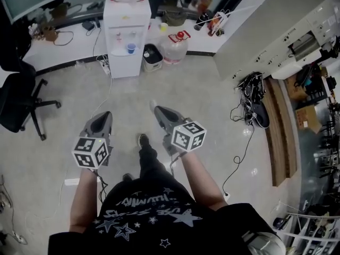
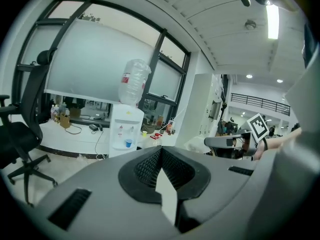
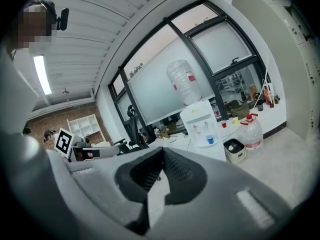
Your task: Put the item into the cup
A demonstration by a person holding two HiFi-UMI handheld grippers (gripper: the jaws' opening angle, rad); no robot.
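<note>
A small blue cup [image 1: 131,48] stands in the tap recess of a white water dispenser [image 1: 126,33] across the floor; it also shows as the blue cup [image 2: 129,143] in the left gripper view and the blue cup [image 3: 210,139] in the right gripper view. I cannot tell which item the task means. My left gripper [image 1: 104,117] and right gripper [image 1: 156,109] are held at waist height, pointing toward the dispenser, well short of it. In the gripper views the left gripper [image 2: 161,151] and right gripper [image 3: 162,154] have their jaws closed together with nothing between them.
A black office chair [image 1: 18,102] stands at the left. Beside the dispenser are a dark bin [image 1: 152,57] and a large water bottle [image 1: 174,48] on the floor. Cables and bags [image 1: 252,108] lie at the right by a wooden bench [image 1: 280,132]. A counter [image 1: 64,44] runs behind.
</note>
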